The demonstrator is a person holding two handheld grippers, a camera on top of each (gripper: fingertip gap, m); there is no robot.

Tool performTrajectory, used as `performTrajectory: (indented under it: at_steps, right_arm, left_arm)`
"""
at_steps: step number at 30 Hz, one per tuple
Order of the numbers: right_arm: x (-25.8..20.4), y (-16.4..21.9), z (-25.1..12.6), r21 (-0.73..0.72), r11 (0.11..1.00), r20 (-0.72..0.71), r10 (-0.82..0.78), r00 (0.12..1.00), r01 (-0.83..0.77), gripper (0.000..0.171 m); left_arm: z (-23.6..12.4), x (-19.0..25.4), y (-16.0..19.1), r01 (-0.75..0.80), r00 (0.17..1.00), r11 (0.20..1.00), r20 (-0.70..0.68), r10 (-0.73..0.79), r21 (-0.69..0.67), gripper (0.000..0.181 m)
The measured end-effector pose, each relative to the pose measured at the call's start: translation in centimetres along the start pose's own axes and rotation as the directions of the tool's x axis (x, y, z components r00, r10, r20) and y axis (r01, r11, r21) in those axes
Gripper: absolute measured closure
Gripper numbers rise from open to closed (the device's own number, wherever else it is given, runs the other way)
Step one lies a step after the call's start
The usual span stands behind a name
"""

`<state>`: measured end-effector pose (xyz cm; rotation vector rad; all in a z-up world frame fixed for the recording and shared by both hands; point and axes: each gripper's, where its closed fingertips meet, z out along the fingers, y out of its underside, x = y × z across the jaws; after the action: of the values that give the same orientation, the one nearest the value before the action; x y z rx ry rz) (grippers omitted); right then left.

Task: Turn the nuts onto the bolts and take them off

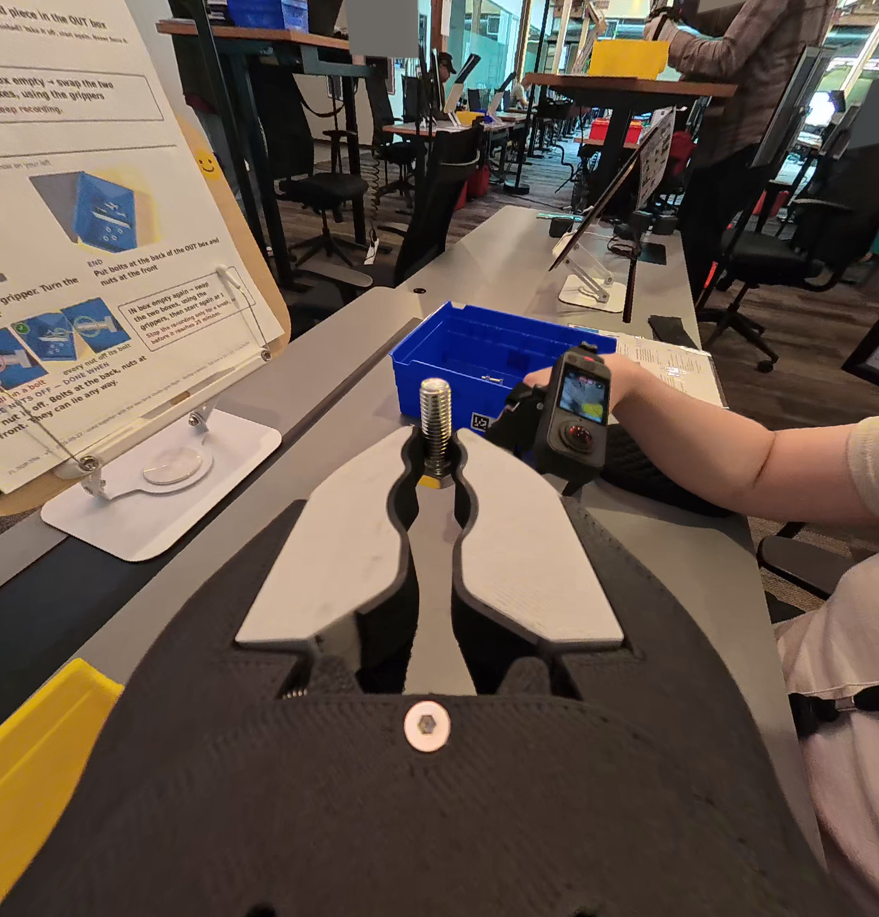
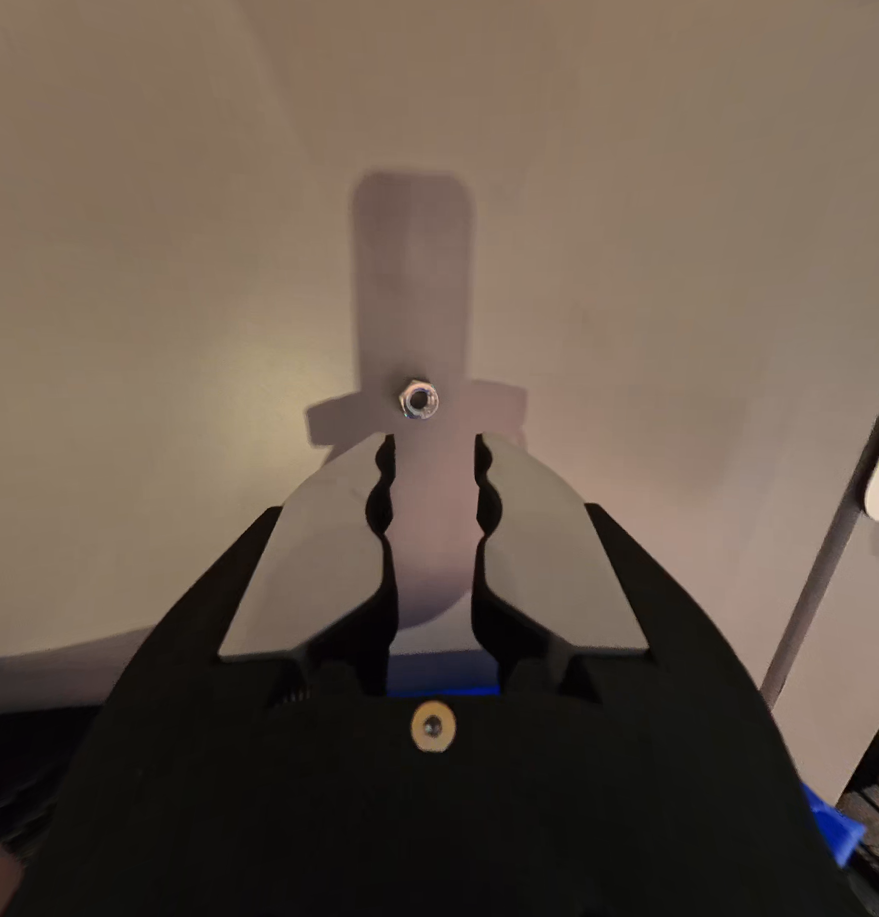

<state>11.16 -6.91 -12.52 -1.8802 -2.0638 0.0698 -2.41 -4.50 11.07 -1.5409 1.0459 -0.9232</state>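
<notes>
Threaded steel bolt point(image 1: 435, 422) upright in left tool point(image 1: 435, 449)

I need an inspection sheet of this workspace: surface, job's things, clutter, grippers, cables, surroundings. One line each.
Surface: grey table, bare where visible.
Job's things: bolt upright, thread up, no nut on it; nut lying flat on a pale surface; blue bin holding one small metal part; yellow bin at near left.
Clutter: instruction sheet on a stand; papers beyond the blue bin.
Grippers: left hand-held gripper shut on the bolt; right hand-held gripper open, just short of the nut.
Cables: nothing seen on the table.
Surroundings: office desks, chairs, a person standing at the far right.
</notes>
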Motion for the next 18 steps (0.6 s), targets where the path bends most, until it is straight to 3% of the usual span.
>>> performTrajectory:
  at_steps: [1, 7, 14, 18]
  right_arm:
    - [-0.3, -0.2, 0.3, 0.001, 1.0, 0.011, -0.021, 1.0, 0.021, 0.143]
    - [-1.2, -0.7, 2.2, -0.027, 0.996, 0.085, -0.084, 0.993, 0.087, 0.15]
    - [-0.7, 0.1, 3.4, -0.074, 0.993, 0.116, -0.086, 0.99, 0.094, 0.139]
    - [-0.8, 0.3, 3.6, -0.077, 0.995, 0.155, -0.048, 0.987, 0.06, 0.142]
  left_arm:
    - [-0.1, 0.0, -0.1, -0.002, 1.0, 1.0, -0.001, 0.002, 0.005, 0.172]
    - [-0.1, 0.8, -0.6, -0.004, 0.999, 1.0, -0.035, 0.005, 0.021, 0.172]
    - [0.2, 1.5, -0.4, -0.014, 0.998, 1.0, -0.064, 0.014, 0.004, 0.172]
    - [0.4, 1.6, -0.3, -0.012, 0.997, 1.0, -0.073, 0.012, 0.001, 0.172]
